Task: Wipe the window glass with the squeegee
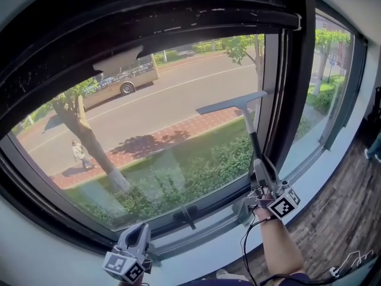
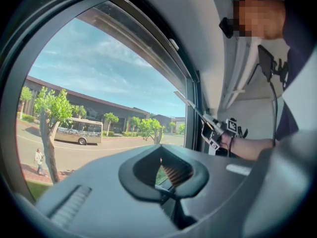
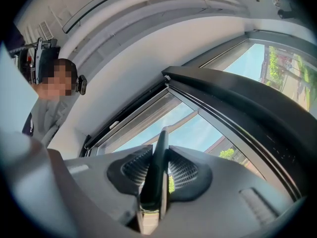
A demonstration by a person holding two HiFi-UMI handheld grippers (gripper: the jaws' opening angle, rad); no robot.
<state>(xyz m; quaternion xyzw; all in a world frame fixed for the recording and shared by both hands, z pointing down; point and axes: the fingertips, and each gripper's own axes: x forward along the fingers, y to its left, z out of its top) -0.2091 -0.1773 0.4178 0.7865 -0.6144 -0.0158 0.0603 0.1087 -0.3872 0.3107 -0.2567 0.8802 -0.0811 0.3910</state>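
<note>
- The step in hand looks like the wiping stroke itself. The squeegee (image 1: 249, 127) stands upright at the centre-right of the head view, its blade set across the window glass (image 1: 161, 130) near the pane's right edge, about halfway up.
- Whether the blade actually presses on the glass cannot be told from here; it appears to lie against it.
- The right gripper (image 1: 262, 170), at the lower right of the frame, is clamped on the squeegee's dark handle. Its own view shows the handle (image 3: 157, 167) pinched between the two ribbed pads and running upward toward the window frame.
- The left gripper (image 1: 138, 234) sits at the lower left by the sill (image 1: 208, 243), well apart from the squeegee. Its jaws stand only narrowly apart, with nothing between them and greenery showing through the gap.
- The next move probably calls for drawing the blade steadily along the pane with even pressure and its full edge flat. The broad left part of the glass likely remains to be covered.
- No container shows in any view: no bucket, bottle or tray.
</note>
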